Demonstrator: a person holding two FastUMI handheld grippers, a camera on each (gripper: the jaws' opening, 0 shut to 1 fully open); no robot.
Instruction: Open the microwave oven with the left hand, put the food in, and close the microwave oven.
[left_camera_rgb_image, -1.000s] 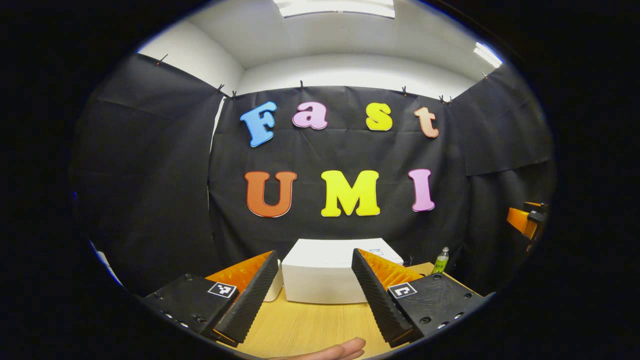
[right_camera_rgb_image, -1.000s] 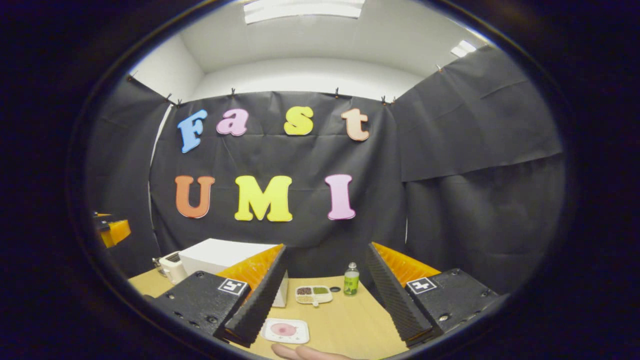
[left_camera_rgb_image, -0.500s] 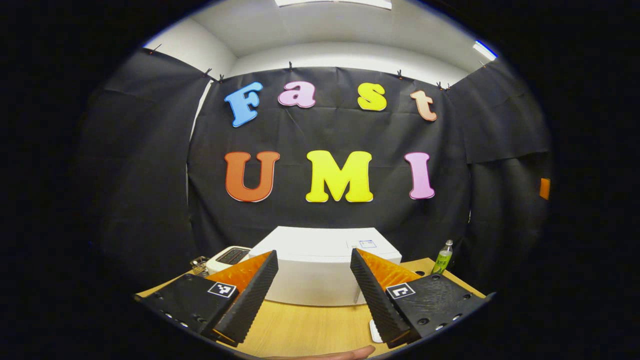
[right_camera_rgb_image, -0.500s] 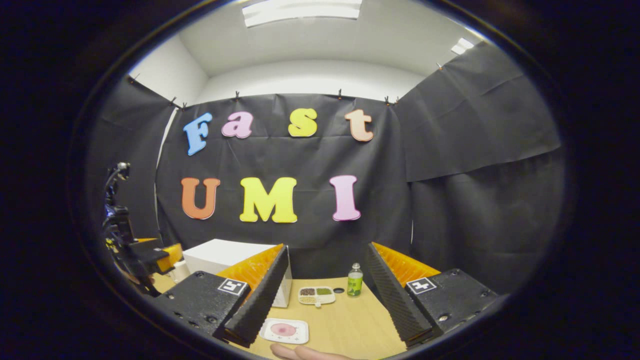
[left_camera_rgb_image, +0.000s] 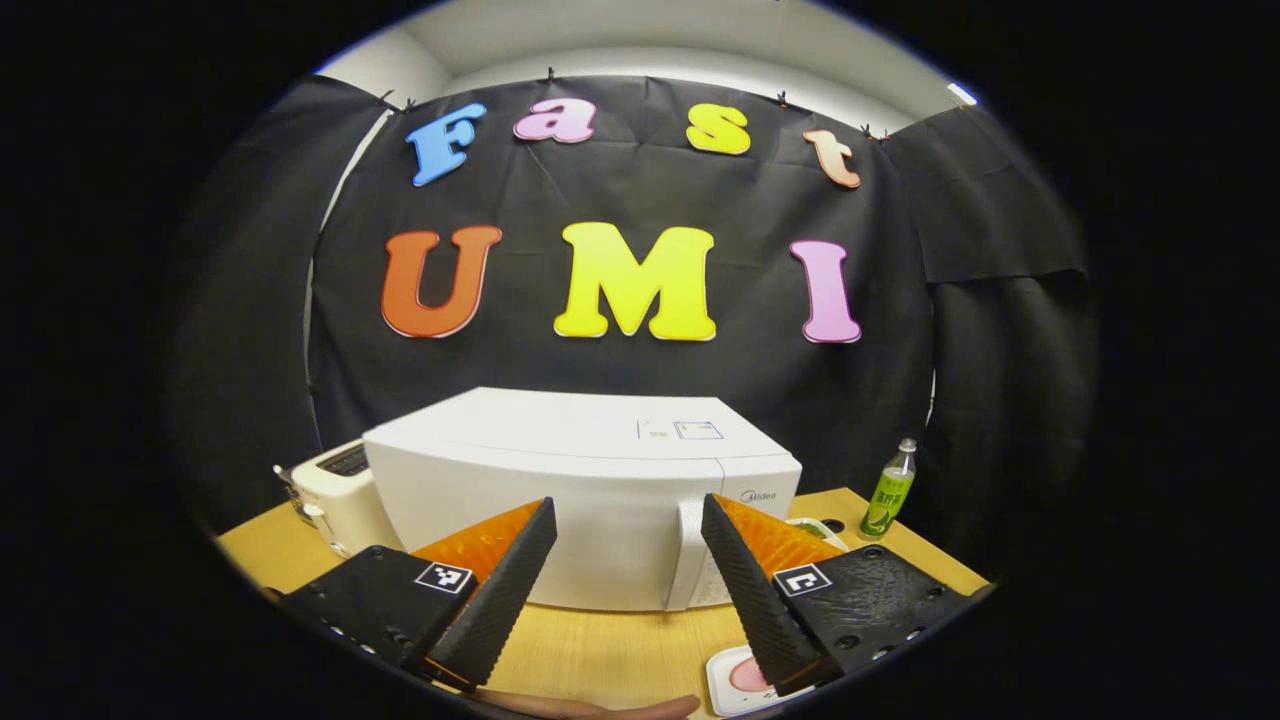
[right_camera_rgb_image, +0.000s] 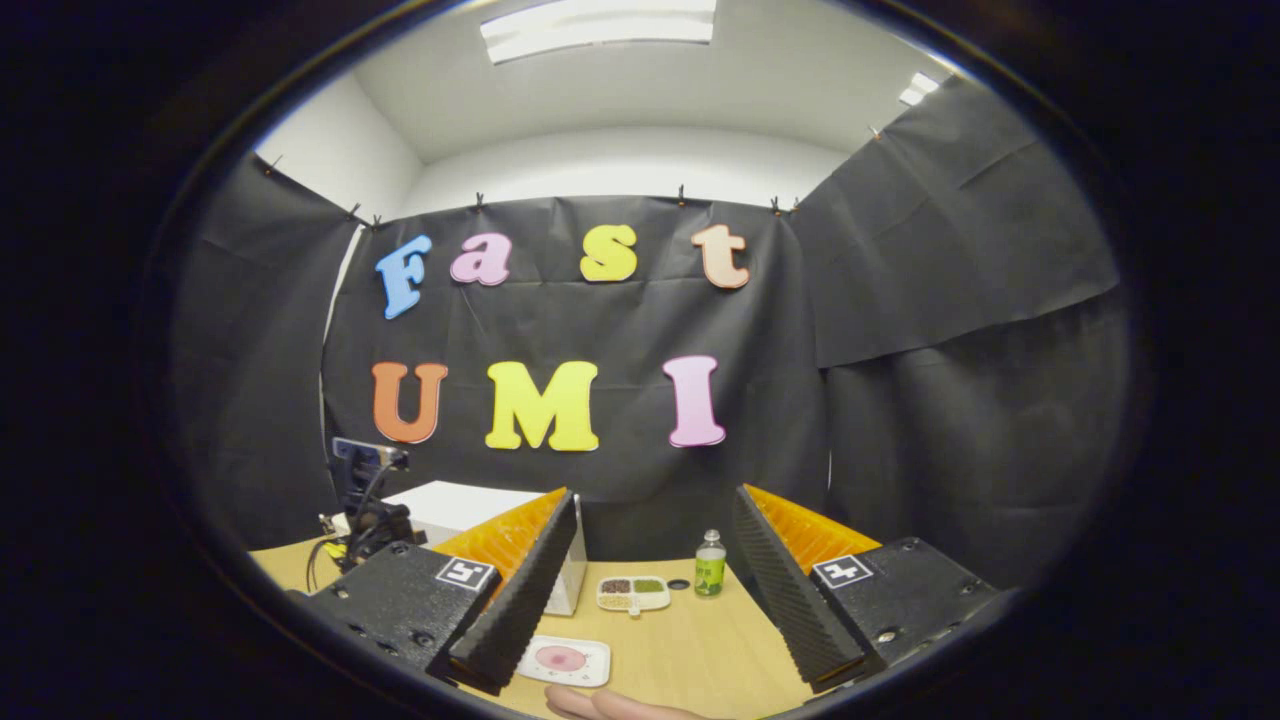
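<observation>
Fingers (left_camera_rgb_image: 500, 590) of left gripper (left_camera_rgb_image: 625, 590) spread, empty; microwave (left_camera_rgb_image: 585, 500) at 12 o'clock looms nearer than before, door shut. Handle approach under way. Right gripper (right_camera_rgb_image: 645, 590) likewise spread, empty.

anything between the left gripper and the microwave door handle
Nothing visible. The left gripper is open and faces the microwave, with bare table in between. The door handle shows just inside its right finger, unobstructed.
</observation>
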